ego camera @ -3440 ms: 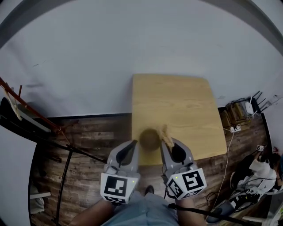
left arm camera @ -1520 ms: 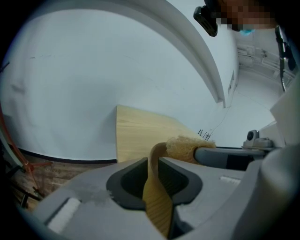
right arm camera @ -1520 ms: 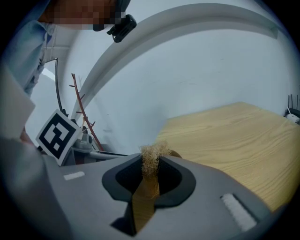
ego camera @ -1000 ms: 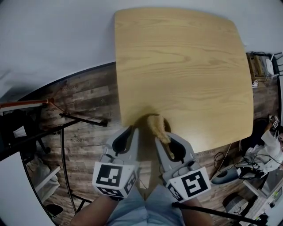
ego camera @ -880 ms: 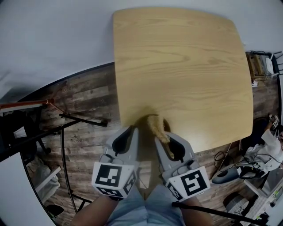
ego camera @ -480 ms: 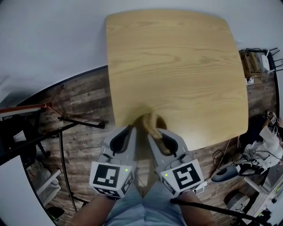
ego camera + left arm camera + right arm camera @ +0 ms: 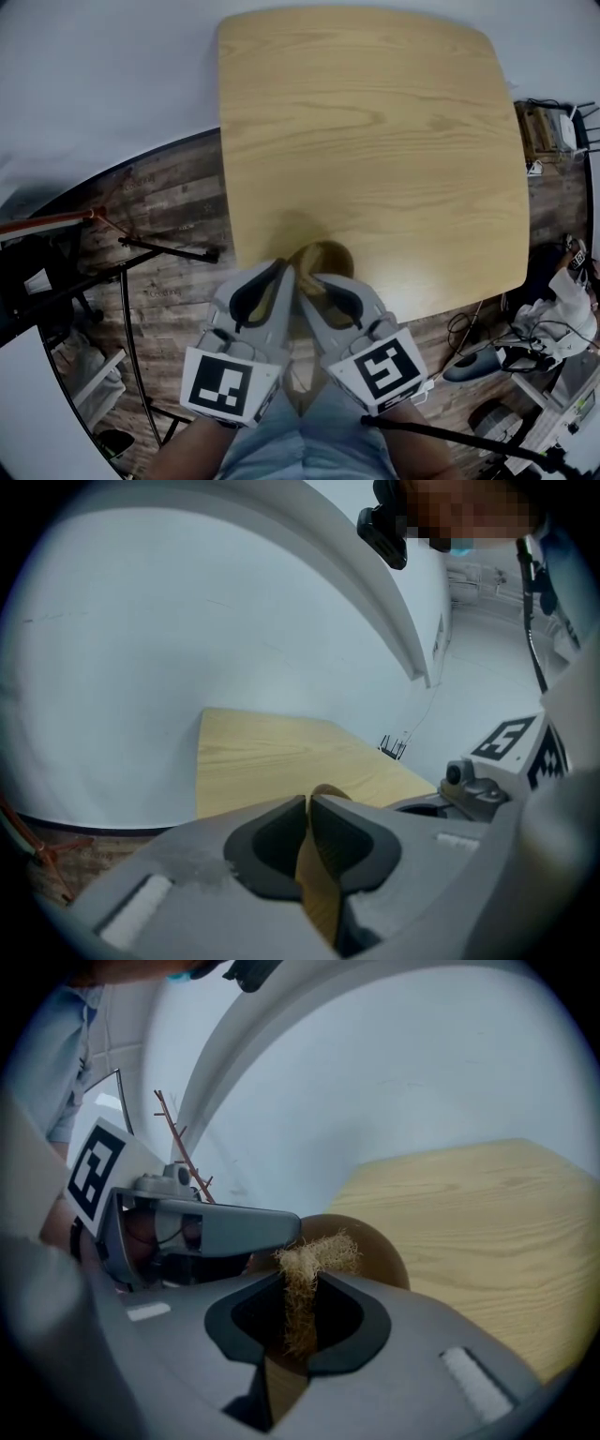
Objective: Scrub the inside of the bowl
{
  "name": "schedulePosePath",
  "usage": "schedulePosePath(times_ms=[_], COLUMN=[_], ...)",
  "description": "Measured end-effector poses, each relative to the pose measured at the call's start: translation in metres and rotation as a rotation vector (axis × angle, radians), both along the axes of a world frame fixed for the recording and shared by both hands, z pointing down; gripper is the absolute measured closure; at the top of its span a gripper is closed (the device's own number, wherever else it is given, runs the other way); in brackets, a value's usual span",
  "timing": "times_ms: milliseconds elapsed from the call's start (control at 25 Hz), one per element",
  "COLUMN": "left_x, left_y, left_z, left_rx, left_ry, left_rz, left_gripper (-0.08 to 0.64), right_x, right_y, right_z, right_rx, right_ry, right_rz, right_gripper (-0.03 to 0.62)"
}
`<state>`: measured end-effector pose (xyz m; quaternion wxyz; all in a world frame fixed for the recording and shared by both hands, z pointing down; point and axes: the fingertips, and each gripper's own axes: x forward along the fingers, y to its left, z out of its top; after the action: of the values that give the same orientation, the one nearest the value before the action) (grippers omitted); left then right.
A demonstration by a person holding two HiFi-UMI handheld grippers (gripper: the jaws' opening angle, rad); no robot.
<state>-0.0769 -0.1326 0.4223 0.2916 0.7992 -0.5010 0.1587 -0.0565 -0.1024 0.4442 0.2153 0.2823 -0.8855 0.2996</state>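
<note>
Left gripper (image 7: 307,803) clamps the rim of the bowl (image 7: 326,255) at the counter's (image 7: 375,141) near edge, while the right gripper (image 7: 302,1283), just beside it, pinches a fibrous scrubber (image 7: 314,1252) over the bowl.

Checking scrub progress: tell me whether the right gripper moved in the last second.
Yes. Along the table's near edge, the right gripper has swung left across the bowl, claw now beside the left gripper.
</note>
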Motion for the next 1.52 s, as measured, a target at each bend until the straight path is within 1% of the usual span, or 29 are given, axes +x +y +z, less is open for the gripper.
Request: schedulePosePath(times_ms=[200,400,560,720,840,1120,1280,1440,1520], left_x=[-0.006,-0.011,-0.009,-0.010,-0.007,-0.002,0.001,0.002,0.004], left_y=[-0.003,-0.007,-0.009,-0.009,-0.007,-0.004,-0.003,-0.006,-0.009], left_z=[0.003,0.006,0.007,0.006,0.004,0.001,0.000,-0.001,-0.002], left_rx=[0.007,0.006,0.009,0.011,0.011,0.004,0.004,0.003,0.008], left_ry=[-0.009,-0.020,-0.042,-0.070,-0.091,-0.129,-0.136,-0.121,-0.106], left_rz=[-0.006,-0.021,-0.021,-0.019,0.000,0.028,0.030,0.021,0.018], left_gripper=[0.520,0.523,0.523,0.525,0.525,0.525,0.525,0.525,0.523], right_x=[-0.004,-0.010,-0.004,0.006,0.016,0.031,0.036,0.040,0.042], right_y=[0.006,0.023,0.027,0.030,0.030,0.009,0.000,-0.008,-0.009], right_z=[-0.001,-0.004,-0.011,-0.023,-0.031,-0.040,-0.028,-0.011,-0.005], right_rx=[-0.017,-0.044,-0.047,-0.028,-0.005,0.073,0.131,0.215,0.213], right_ry=[-0.011,-0.052,-0.071,-0.078,-0.072,0.003,0.084,0.177,0.197], right_rz=[-0.060,-0.130,-0.134,-0.133,-0.127,-0.142,-0.181,-0.217,-0.230], right_gripper=[0.534,0.535,0.535,0.535,0.534,0.534,0.534,0.535,0.535])
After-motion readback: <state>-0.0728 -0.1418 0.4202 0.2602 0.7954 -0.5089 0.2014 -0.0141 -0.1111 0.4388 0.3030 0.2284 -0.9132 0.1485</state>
